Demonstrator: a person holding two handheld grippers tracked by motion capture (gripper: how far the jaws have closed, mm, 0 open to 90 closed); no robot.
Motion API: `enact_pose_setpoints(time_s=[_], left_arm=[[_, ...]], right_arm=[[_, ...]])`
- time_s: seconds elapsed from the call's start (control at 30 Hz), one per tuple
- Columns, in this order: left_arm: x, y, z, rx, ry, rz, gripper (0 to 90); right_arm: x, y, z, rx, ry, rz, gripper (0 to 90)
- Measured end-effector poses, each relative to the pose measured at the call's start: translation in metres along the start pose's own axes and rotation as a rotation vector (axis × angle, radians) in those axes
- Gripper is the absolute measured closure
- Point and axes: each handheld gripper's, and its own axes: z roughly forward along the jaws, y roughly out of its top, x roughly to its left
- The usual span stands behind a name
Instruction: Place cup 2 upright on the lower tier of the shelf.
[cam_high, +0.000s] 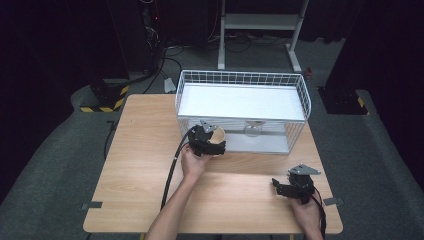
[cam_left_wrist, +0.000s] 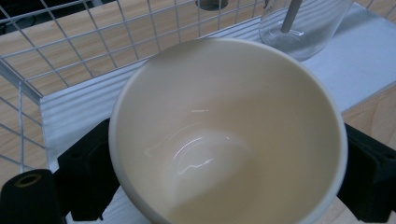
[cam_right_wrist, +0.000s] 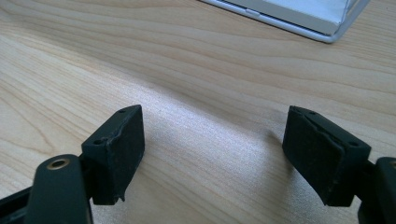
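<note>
- High view: a cream cup (cam_high: 218, 136) stands upright on the wooden table (cam_high: 145, 165), with a round open mouth and a plain pale wall.
- It sits right at the front left corner of a white wire basket (cam_high: 240, 79), whose floor is a white sheet; a clear glass (cam_high: 254, 129) stands inside the basket near its front wall, to the right of the cup.
- The basket's front wire wall lies just behind the cup and bars the way further back.
- The left gripper (cam_high: 210, 142) is clamped around the cup, held by a hand (cam_high: 192, 162) whose forearm comes in from the bottom edge.
- The right gripper (cam_high: 280, 186) rests low over the table's near right part, well apart from the cup and the basket.
- Left gripper view: the cup's glossy cream inside faces the camera, and a smooth rounded rim rings it.
- Black pads (cam_left_wrist: 88, 175) press on the cup's outer wall on both sides, so the jaws are grasping it.
- Behind the cup lie the basket's wire grid and white floor, with the glass at the top right.
- Right gripper view: the two jaws stand spread with bare wood between them, released and holding nothing; the basket's corner shows at the top right.
</note>
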Motion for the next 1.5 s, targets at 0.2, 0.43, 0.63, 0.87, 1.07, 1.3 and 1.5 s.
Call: enact_pose_setpoints(time_s=[0.2, 0.43, 0.63, 0.87, 1.07, 1.3, 1.5], left_arm=[[0.001, -0.002, 0.003, -0.014, 0.006, 0.001, 9.5], [-0.001, -0.003, 0.007, -0.037, 0.023, -0.004, 9.3], [0.000, -0.004, 0.011, -0.068, 0.038, -0.004, 9.2], [0.000, -0.003, 0.019, -0.094, 0.051, 0.005, 9.0], [0.000, -0.003, 0.019, -0.107, 0.059, 0.000, 8.7], [0.001, -0.004, 0.020, -0.094, 0.053, -0.025, 8.0], [0.003, -0.005, 0.022, -0.065, 0.047, -0.037, 6.0]], right_arm=[[0.000, 0.000, 0.000, 0.000, 0.000, -0.001, 21.1], [0.000, 0.000, 0.000, 0.000, -0.001, 0.000, 21.1], [0.000, 0.000, 0.000, 0.000, -0.001, 0.000, 21.1], [0.000, 0.000, 0.000, 0.000, -0.001, 0.000, 21.1], [0.000, 0.000, 0.000, 0.000, -0.001, 0.000, 21.1], [0.000, 0.000, 0.000, 0.000, -0.001, -0.001, 21.1], [0.000, 0.000, 0.000, 0.000, 0.000, 0.000, 21.1]])
